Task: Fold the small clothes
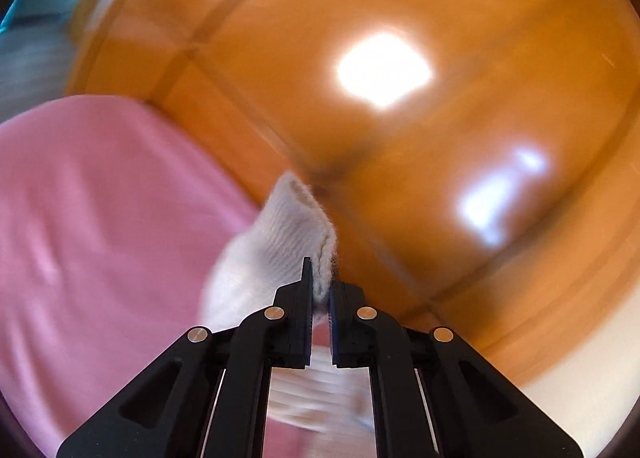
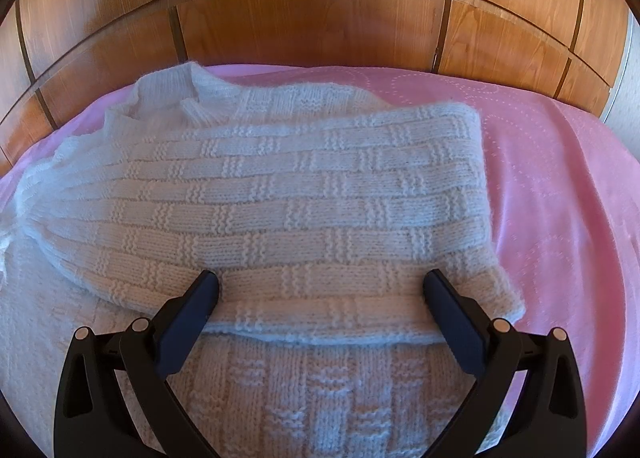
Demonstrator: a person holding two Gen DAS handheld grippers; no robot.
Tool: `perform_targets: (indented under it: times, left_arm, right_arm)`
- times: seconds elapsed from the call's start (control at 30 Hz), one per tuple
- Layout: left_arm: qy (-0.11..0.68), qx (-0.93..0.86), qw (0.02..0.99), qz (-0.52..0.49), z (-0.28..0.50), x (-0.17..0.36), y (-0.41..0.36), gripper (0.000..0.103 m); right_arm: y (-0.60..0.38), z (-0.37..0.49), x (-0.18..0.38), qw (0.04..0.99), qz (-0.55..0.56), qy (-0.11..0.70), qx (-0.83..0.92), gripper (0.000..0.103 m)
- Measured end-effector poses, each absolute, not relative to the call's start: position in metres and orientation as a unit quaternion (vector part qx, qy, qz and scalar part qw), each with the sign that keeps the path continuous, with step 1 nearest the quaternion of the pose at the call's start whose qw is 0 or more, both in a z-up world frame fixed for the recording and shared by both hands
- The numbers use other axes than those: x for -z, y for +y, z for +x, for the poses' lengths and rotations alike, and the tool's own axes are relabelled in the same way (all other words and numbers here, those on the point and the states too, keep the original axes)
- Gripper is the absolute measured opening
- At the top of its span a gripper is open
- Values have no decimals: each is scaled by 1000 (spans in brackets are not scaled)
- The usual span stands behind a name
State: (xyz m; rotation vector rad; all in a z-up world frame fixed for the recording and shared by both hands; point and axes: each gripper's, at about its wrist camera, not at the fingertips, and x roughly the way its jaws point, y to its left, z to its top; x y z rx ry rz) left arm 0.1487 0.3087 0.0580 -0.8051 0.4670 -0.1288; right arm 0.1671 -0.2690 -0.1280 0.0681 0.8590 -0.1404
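A small white knitted sweater [image 2: 280, 193] lies on a pink bedspread [image 2: 560, 197], one side folded across the body, its collar at the far left. My right gripper [image 2: 322, 284] stands open, its two fingers resting on the folded layer near its front edge with the knit between them. In the blurred left wrist view my left gripper [image 1: 320, 290] is shut on a ribbed white edge of the sweater [image 1: 296, 230], lifted above the pink bedspread [image 1: 100, 217]. The rest of that piece hangs down behind the fingers.
A panelled wooden wall [image 2: 320, 17] rises right behind the bed. In the left wrist view the same wood [image 1: 400, 97] fills the right side with bright window reflections. Bare pink cover lies to the right of the sweater.
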Motion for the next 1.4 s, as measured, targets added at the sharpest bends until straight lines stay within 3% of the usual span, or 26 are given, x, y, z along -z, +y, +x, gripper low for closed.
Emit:
perform_targets:
  times: [0.23,0.47,0.5,0.53,0.6,0.73,0.9,0.97,1.07,1.13,1.17,1.23,1.27,1.4]
  left_arm:
    - [269,223,870,-348,183,-63,142,5]
    - [397,254,850,-235,207,16,-6,5]
    - [416,249,847,-219,207,28,-15,8]
    - [435,245,842,-205,205,42,-21,20]
    - [448,240,839,-193,194,57,-20,34]
    - [450,216,848,-177,163,71,6,38]
    - [452,154,866,-147,121,89,47,38]
    - [452,135,870,-140,112,97,57,38]
    - [446,130,874,-142,105,104,62,38]
    - [439,131,879,-133,101,105,63,38]
    - [438,131,879,-131,99,105,63,38]
    - [437,134,879,-133,98,108,63,38]
    - [435,136,880,-135,100,110,63,38]
    - [428,147,877,-162,103,113,67,38]
  right_arm:
    - [-271,166,129,908,47,411,61,101]
    - [-275,166,129,909,60,408,54,101]
    - [-275,166,129,909,61,408,54,101]
    - [-277,164,128,910,62,407,53,101]
    - [-280,163,128,910,65,406,52,101]
    - [-278,161,124,909,60,409,53,101]
    - [-263,149,92,918,106,382,-17,73]
    - [-245,148,84,911,126,385,-74,67]
    - [-209,159,88,888,147,412,-140,51]
    - [-189,172,98,876,142,439,-143,50]
    - [-180,178,104,873,135,449,-136,44]
    - [-168,184,109,874,122,454,-126,24]
    - [-166,185,106,875,119,452,-126,5]
    - [-163,172,62,903,80,400,-136,5]
